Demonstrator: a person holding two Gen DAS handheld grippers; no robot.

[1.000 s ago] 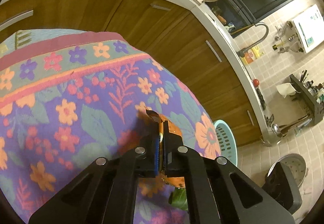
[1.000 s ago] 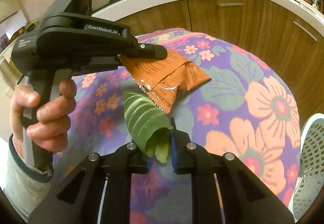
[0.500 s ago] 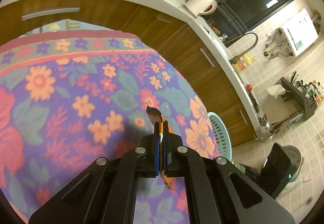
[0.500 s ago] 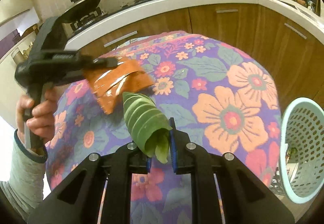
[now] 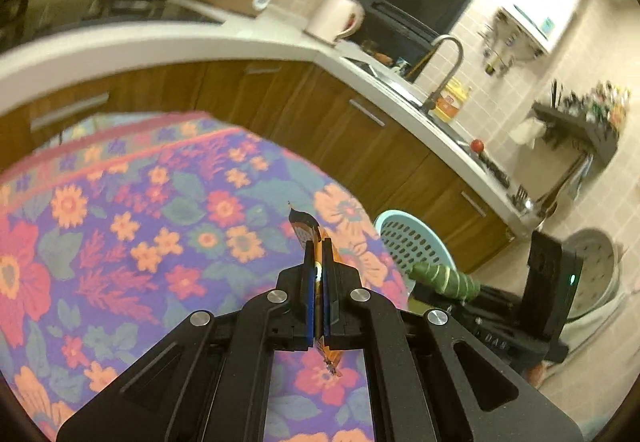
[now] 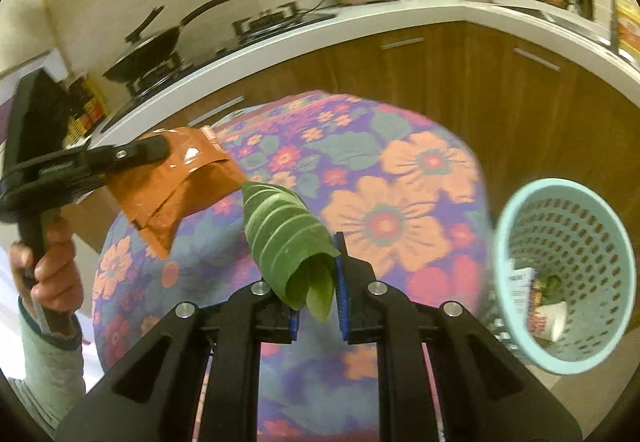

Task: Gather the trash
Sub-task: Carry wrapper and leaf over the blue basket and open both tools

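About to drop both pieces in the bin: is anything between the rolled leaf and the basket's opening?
Nothing visible. The green leaf, clamped in the right gripper, has open air across to the blue basket, whose mouth faces it.

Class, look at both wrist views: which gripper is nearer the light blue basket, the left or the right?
Right. The right gripper, holding the green leaf, sits beside the basket. The left gripper, clamping the orange wrapper, is farther off over the tablecloth.
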